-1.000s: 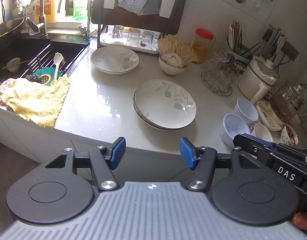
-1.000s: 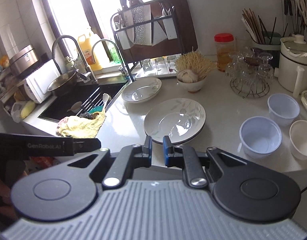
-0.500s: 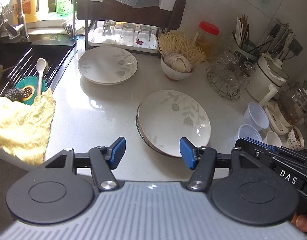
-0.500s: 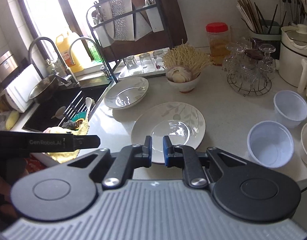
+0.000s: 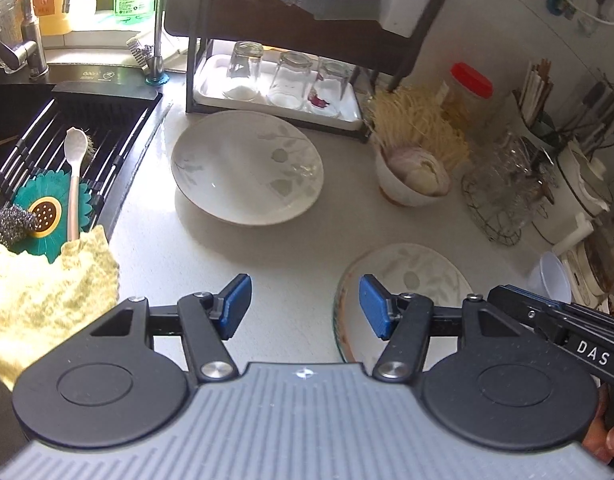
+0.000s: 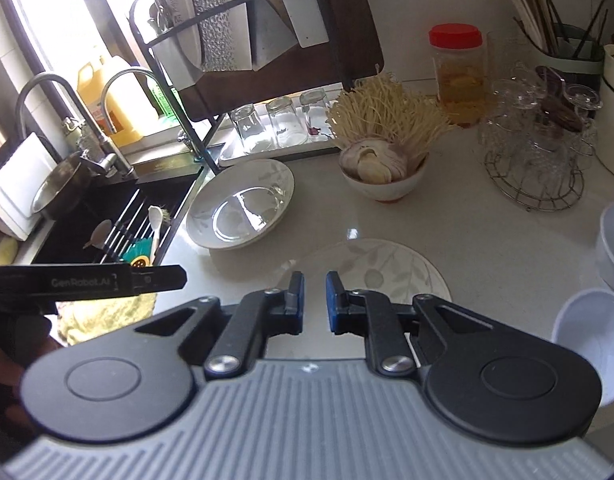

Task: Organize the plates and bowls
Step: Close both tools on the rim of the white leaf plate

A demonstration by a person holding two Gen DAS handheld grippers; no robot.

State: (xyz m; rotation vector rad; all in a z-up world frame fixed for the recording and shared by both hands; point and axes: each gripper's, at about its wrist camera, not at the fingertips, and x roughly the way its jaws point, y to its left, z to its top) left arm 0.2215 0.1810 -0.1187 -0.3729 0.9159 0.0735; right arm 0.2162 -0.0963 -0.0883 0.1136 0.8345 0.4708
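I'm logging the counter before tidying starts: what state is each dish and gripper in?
left gripper: open, empty.
right gripper: shut, empty.
near plate: flat on the counter, not gripped.
far plate: flat, empty.
glasses: upside down on tray.
white bowl: upright, empty.
garlic bowl: upright, filled.

Two leaf-patterned plates (image 5: 247, 168) (image 6: 387, 268) apart on counter; white bowls (image 6: 587, 324) right.

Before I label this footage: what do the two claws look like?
Both match: the left claw and right claw have black linkage arms with silver pivot bolts, blue fingertip pads, round black discs and a ribbed grey body. Seen side-on, the left's body reads "GenRobot.AI", the right's "DAS". No cables or sleeves visible.
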